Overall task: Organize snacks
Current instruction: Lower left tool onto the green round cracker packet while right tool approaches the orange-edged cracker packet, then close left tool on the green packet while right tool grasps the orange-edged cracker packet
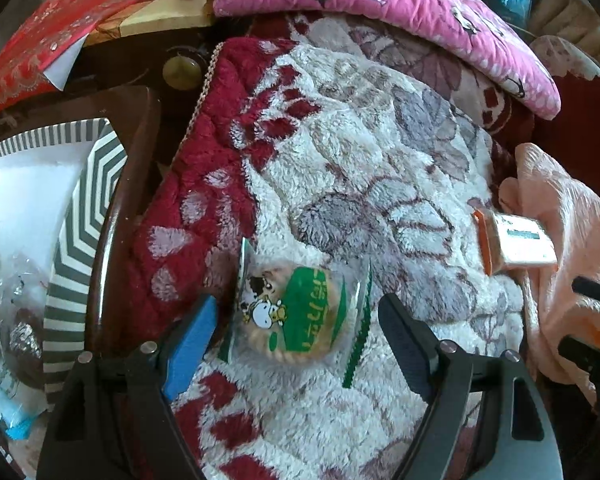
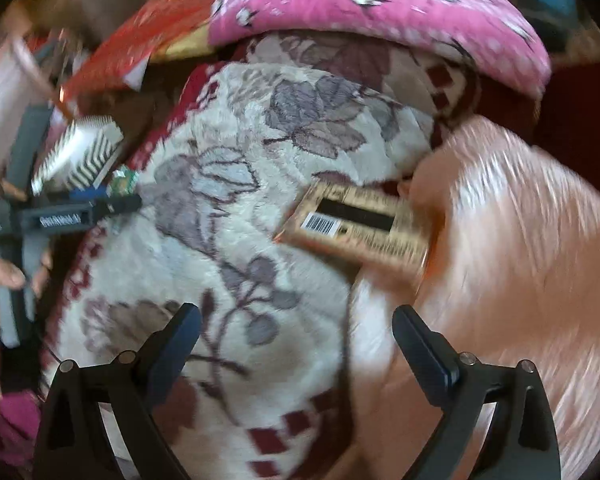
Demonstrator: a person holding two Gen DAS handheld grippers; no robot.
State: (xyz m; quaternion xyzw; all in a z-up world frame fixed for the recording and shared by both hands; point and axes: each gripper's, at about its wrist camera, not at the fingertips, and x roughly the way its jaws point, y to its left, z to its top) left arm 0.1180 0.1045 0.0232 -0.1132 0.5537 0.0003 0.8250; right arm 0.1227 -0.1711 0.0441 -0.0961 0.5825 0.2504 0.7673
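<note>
A round cracker in a clear and green wrapper lies on the fluffy floral blanket, between the open fingers of my left gripper, which do not touch it. A flat orange snack box lies further right, against a peach cloth. In the right wrist view the same box shows its barcode side, ahead of my right gripper, which is open and empty above the blanket. This view is blurred.
A striped paper tray holding several wrapped snacks sits at the left on a dark wooden edge. It also shows in the right wrist view. A pink pillow lies at the back. The left gripper appears in the right wrist view.
</note>
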